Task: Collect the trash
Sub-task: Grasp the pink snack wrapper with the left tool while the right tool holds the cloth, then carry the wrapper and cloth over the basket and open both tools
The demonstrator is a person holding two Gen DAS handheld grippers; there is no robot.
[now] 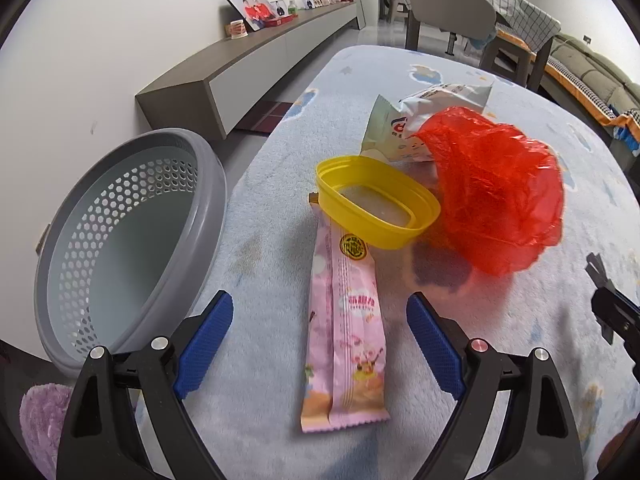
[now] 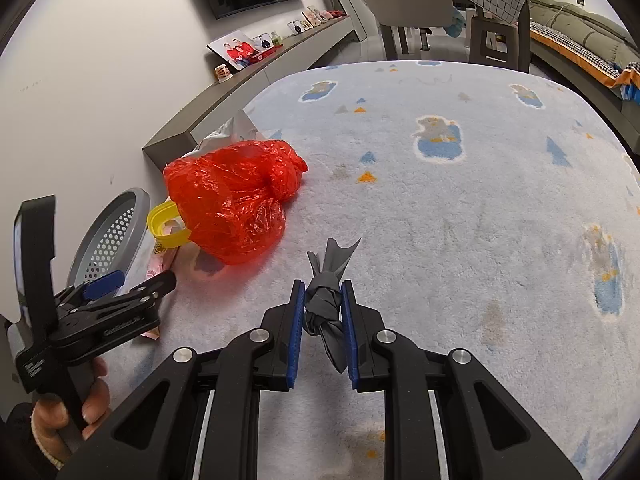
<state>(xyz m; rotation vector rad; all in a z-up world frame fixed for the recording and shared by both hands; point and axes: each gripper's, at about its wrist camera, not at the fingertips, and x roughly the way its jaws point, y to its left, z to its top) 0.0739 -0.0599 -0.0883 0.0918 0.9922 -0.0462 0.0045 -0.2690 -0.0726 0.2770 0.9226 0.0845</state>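
In the left wrist view my left gripper [image 1: 320, 316] is open, its blue pads either side of a pink snack wrapper [image 1: 346, 332] lying flat on the rug. A yellow plastic lid [image 1: 376, 206] rests on the wrapper's far end. A crumpled red plastic bag [image 1: 496, 188] and a white snack bag [image 1: 404, 128] lie behind. A grey perforated bin [image 1: 120, 240] stands tilted at the left. In the right wrist view my right gripper [image 2: 322, 284] is shut on a knotted grey bag [image 2: 326, 304], to the right of the red bag [image 2: 232, 200] and the left gripper [image 2: 136, 284].
The trash lies on a pale blue patterned rug [image 2: 460, 220]. A low grey wall shelf [image 1: 256, 64] with photo frames runs along the left wall. A chair [image 1: 452, 12] and a sofa [image 1: 592, 76] stand beyond the rug. A purple cloth [image 1: 40, 420] lies at bottom left.
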